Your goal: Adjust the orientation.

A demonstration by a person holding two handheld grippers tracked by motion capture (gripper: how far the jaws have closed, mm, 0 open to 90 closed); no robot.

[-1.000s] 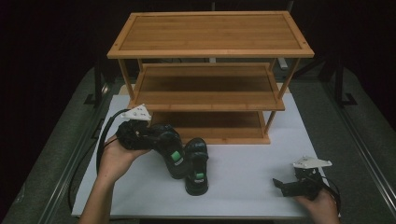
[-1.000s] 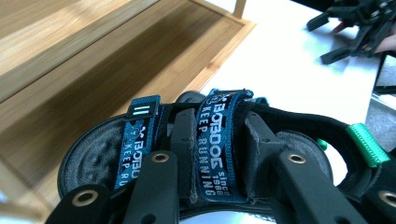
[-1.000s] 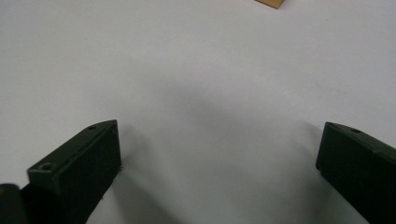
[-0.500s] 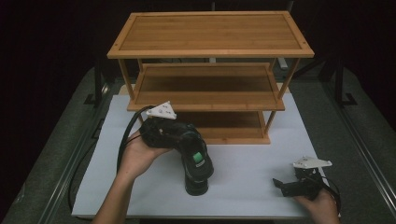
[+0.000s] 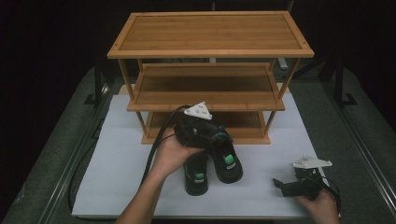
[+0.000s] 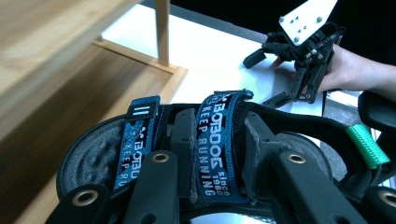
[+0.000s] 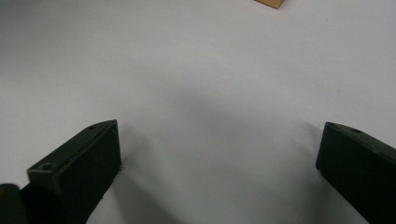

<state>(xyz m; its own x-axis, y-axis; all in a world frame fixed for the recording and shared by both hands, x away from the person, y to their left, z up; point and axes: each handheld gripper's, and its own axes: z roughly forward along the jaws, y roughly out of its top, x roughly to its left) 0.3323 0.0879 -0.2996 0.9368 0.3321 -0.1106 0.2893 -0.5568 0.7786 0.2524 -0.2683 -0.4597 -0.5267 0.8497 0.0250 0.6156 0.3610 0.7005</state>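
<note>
Shoes sit in front of me on the white mat (image 5: 116,154), two black ones side by side. The nearer shoe (image 5: 196,175) lies flat on the mat with its long axis running from me toward the rack, a small green tab on its top. The other shoe (image 5: 226,158) is just beside it on the right, its long axis also running near to far, tilted a little to the right at its near end, with a larger green tab showing.

My left gripper (image 5: 205,133) has its jaws closed on this second shoe at its far end, near the opening. In the left gripper view the shoe (image 6: 219,154) looks black with padded lining, two blue straps printed "KEEP RUNNING" crossing its top, and a green ribbed tab at the right edge. My left hand (image 5: 175,151) wraps the gripper from below, forearm coming up from the near edge, cable trailing off to the left.

My right gripper (image 5: 292,186) rests low on the mat at the near right corner, well apart from the shoes, its jaws spread wide over bare mat and holding nothing.

Beyond the shoes stands the wooden rack (image 5: 210,51), three shelves, its bottom shelf just behind the held shoe.
</note>
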